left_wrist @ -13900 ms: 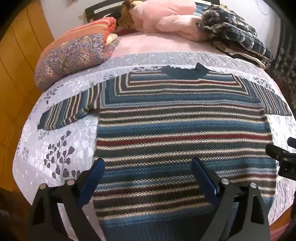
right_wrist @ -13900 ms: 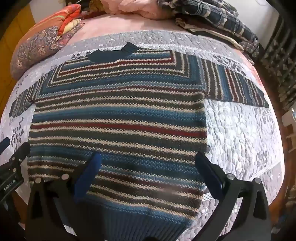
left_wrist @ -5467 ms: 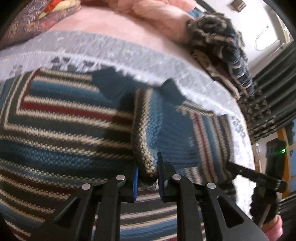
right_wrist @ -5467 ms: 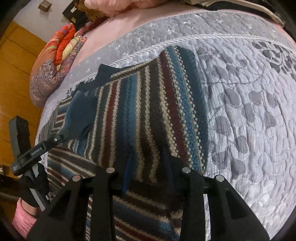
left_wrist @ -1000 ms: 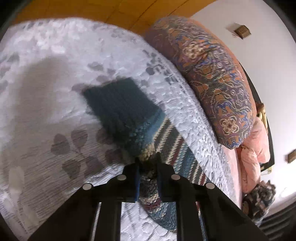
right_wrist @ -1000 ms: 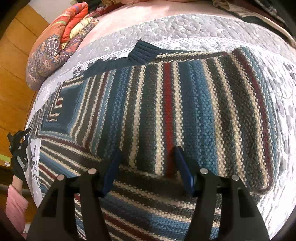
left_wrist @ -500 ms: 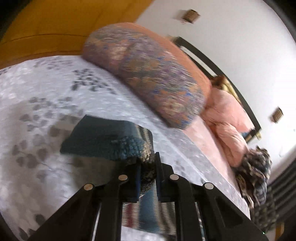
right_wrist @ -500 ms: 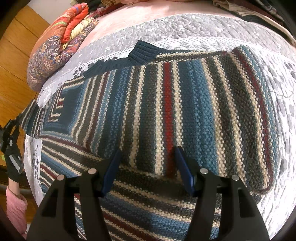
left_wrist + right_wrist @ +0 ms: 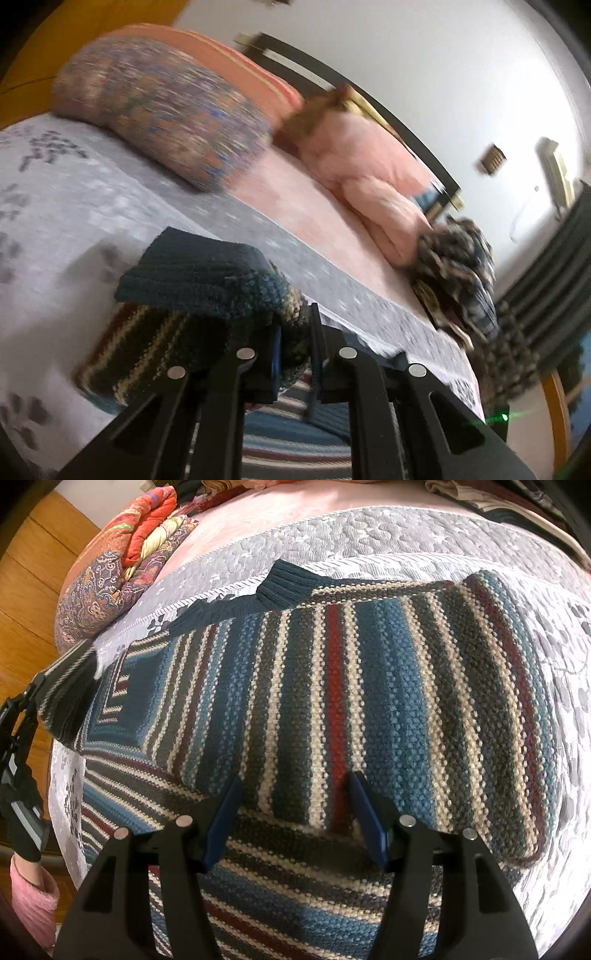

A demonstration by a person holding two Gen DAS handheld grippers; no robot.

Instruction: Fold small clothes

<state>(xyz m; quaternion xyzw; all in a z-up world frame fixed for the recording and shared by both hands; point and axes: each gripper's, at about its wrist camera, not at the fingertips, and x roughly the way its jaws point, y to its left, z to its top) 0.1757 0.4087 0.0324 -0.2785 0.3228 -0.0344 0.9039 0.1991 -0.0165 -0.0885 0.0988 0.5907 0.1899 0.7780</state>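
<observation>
A striped knitted sweater (image 9: 332,701) in blue, cream, grey and red lies on the bed, its right side folded over the body. My right gripper (image 9: 293,805) is open just above the folded part, with nothing between its fingers. My left gripper (image 9: 295,345) is shut on the left sleeve near its dark teal cuff (image 9: 199,273) and holds it lifted off the bedspread. In the right wrist view that lifted sleeve (image 9: 68,698) hangs at the far left with the left gripper (image 9: 16,716) behind it. The left wrist view is blurred.
A grey floral bedspread (image 9: 406,535) covers the bed. A patterned folded quilt (image 9: 110,572) lies at the head, seen also as quilt (image 9: 166,122), with pink bedding (image 9: 369,177) and a plaid bundle (image 9: 458,269) beside it. A wooden wall (image 9: 22,590) flanks the left edge.
My left gripper has lifted the sleeve higher off the bedspread and swung it toward the sweater's body. My right gripper has stayed still and open.
</observation>
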